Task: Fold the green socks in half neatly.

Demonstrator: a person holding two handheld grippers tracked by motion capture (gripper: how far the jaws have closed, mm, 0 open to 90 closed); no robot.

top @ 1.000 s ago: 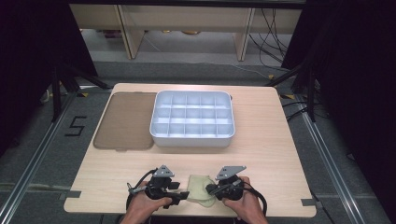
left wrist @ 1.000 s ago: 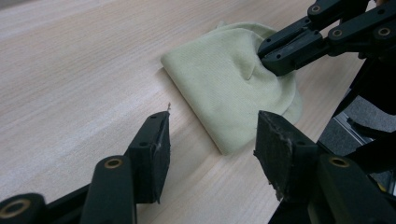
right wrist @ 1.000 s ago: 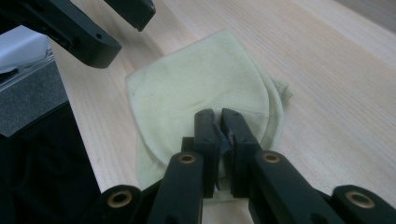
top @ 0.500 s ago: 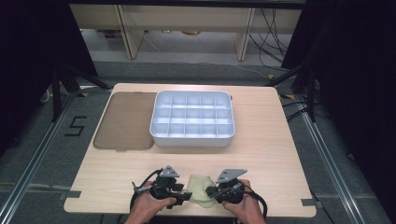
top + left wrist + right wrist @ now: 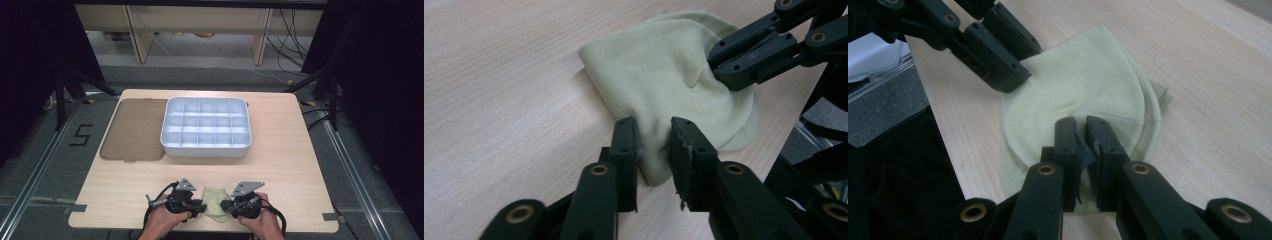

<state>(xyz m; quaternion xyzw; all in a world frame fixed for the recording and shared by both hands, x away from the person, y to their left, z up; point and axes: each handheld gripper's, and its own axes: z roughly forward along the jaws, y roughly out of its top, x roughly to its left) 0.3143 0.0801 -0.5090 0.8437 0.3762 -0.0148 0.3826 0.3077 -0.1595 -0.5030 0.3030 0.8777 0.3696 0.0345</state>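
Observation:
A pale yellow-green cloth (image 5: 214, 200) (image 5: 664, 65) (image 5: 1083, 75) lies flat on the wooden table near its front edge, between my two grippers. My left gripper (image 5: 202, 209) (image 5: 653, 135) lies level at the cloth's left corner. Its jaws have just been closing and stand a little apart, with the cloth's edge lying unwrinkled between them. My right gripper (image 5: 225, 205) (image 5: 1082, 130) is shut on the cloth's opposite edge, pinching a fold. The left gripper view also has the right gripper (image 5: 719, 72) clamped on the far side of the cloth.
A white tray (image 5: 206, 150) divided into several compartments stands at the table's middle. A flat brown lid (image 5: 135, 130) lies to its left. The table's front edge (image 5: 200, 227) runs just behind my hands.
The left gripper's jaws have drawn closer together around the cloth's corner. The right gripper and the cloth have stayed put.

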